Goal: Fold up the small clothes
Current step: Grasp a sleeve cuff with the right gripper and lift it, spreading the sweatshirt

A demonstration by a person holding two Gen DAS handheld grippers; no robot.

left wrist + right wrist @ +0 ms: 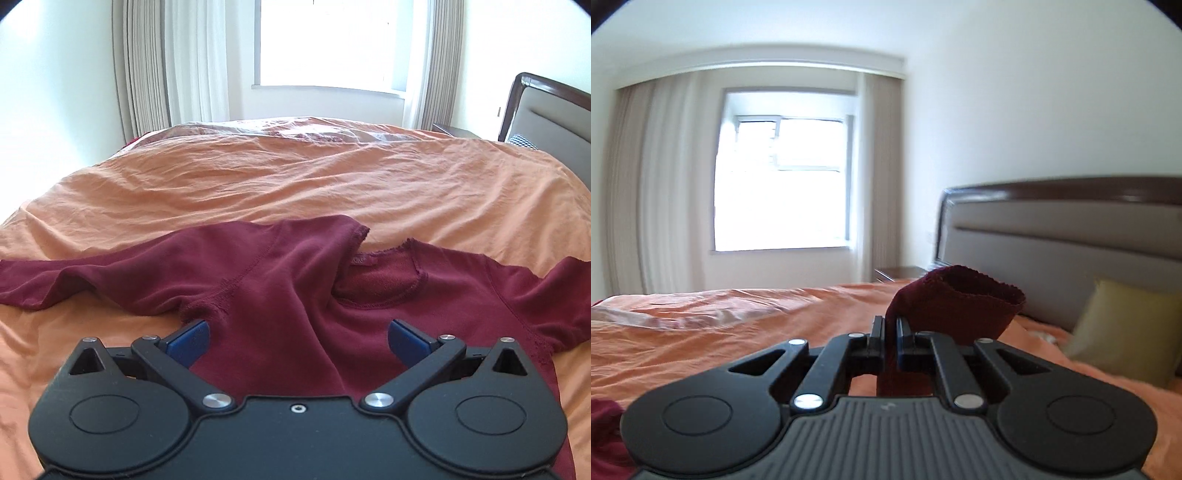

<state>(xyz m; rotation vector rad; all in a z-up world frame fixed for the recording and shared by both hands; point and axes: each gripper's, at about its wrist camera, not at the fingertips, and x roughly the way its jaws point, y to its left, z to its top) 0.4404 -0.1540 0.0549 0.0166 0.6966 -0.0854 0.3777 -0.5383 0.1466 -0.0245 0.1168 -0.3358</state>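
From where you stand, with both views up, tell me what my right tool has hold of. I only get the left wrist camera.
Observer: The right tool is shut on a maroon sleeve end, lifted off the orange bedspread.
Operator: Say which way the sleeve opening faces.
Observer: Its open cuff stands above the tool and gapes toward the headboard.
Operator: Report what lies beyond that sleeve.
Observer: A yellow-green pillow leans against the headboard, apart from the cloth.
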